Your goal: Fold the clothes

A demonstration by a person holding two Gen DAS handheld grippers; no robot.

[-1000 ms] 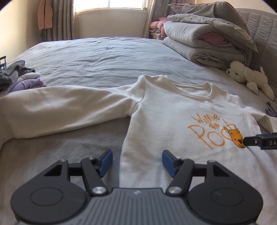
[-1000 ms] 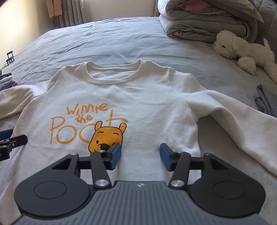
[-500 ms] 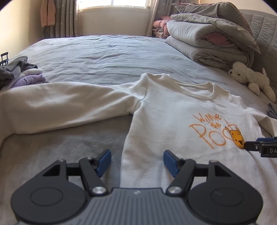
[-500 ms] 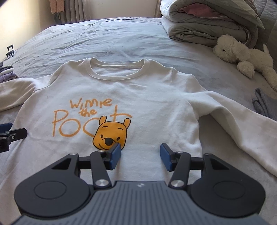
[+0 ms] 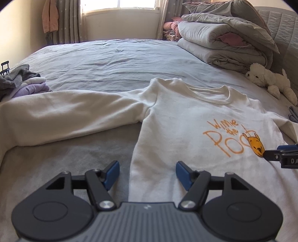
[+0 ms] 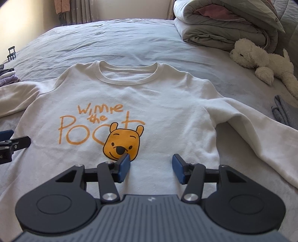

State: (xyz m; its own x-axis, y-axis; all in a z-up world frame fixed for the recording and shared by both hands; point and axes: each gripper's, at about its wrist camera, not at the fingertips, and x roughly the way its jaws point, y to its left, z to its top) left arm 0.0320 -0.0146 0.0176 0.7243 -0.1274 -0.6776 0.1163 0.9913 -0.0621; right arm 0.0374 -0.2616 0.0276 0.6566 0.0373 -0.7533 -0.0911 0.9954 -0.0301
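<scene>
Both grippers, left (image 5: 148, 174) and right (image 6: 151, 168), gape wide, empty, over one sweatshirt (image 6: 141, 100); only the left view shows, seemingly, its whole sleeve (image 5: 70, 117).

**Items on the bed, counted**

One white sweatshirt (image 6: 167, 104) lies spread on one bed (image 5: 115, 55), with two long sleeves stretched out to the sides and one printed bear face (image 6: 123, 142) on the chest. Two handheld grippers are over it: the left gripper (image 5: 148, 174) and the right gripper (image 6: 150, 168), each with two blue-padded fingers spread apart. One white plush dog (image 6: 260, 59) lies to the right. One stack of folded duvets (image 5: 227, 37) sits at the far corner. One small pile of folded clothes (image 5: 24, 83) sits at the left edge. One window (image 5: 121, 7) shows at the back.
</scene>
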